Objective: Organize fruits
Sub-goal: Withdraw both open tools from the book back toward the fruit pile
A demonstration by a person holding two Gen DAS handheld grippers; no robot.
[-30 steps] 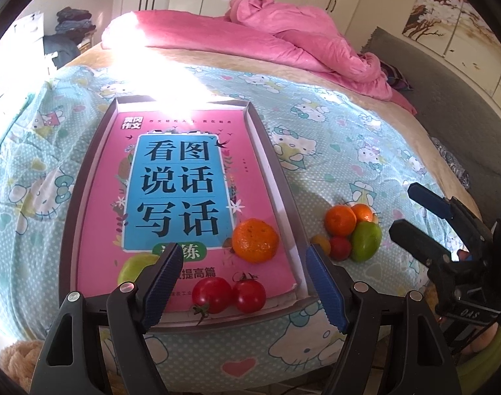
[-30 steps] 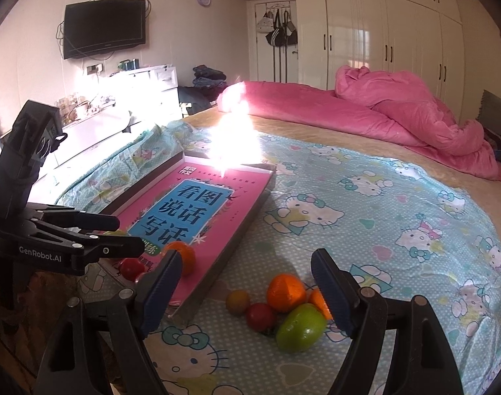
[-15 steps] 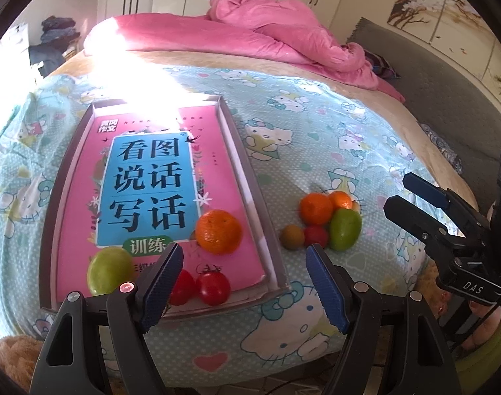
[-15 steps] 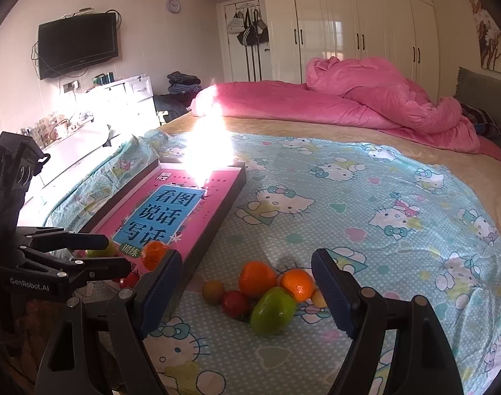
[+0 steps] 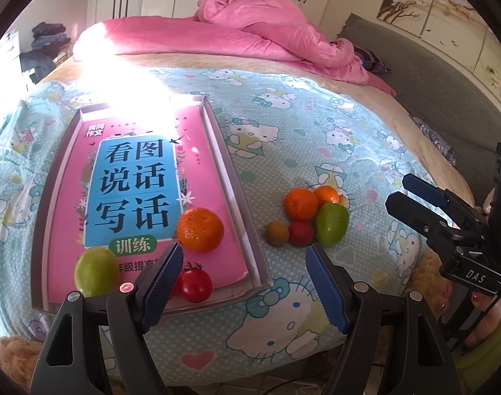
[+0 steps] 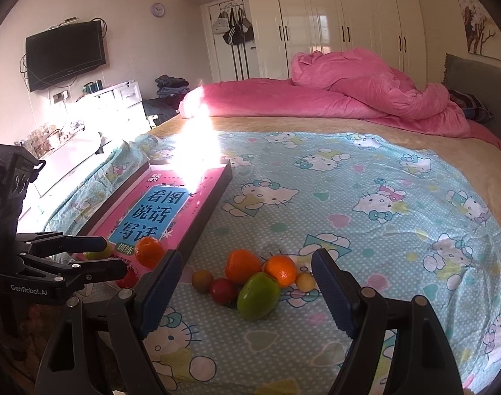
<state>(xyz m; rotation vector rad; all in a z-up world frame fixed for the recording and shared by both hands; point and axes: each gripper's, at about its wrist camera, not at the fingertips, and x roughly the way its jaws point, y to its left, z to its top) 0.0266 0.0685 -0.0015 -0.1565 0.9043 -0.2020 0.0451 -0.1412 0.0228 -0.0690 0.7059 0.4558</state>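
Left gripper [image 5: 244, 263] is hovering over the near edge of the bedsheet [image 5: 316, 138], jaws standing apart, nothing between the pads.

Ahead-left of it a shallow tray [image 5: 227, 171] is lying flat, its long axis running away from the gripper toward the far pink quilt [image 5: 250, 36]. A pink book [image 5: 135, 184] is filling the tray, same axis, title top pointing away. On the book's near end: a green fruit [image 5: 95, 271] sitting left of the left finger, a red tomato [image 5: 194, 284] just beyond that fingertip, an orange [image 5: 200, 229] a little farther on. A second tomato may be sitting behind the finger; cannot tell.

Right gripper [image 6: 247, 283] is likewise held spread and empty, seen from the left camera at the far right [image 5: 415, 197] and pointing left toward the fruit.

Directly ahead of the right gripper, between its fingers, a loose cluster is resting on the sheet, right of the tray: a small brownish fruit [image 6: 201, 280], a red tomato [image 6: 223, 290], an orange [image 6: 243, 266], a green oval fruit [image 6: 258, 295] with its long axis tilted up to the right, a second orange [image 6: 281, 270], a small pale fruit [image 6: 305, 281].
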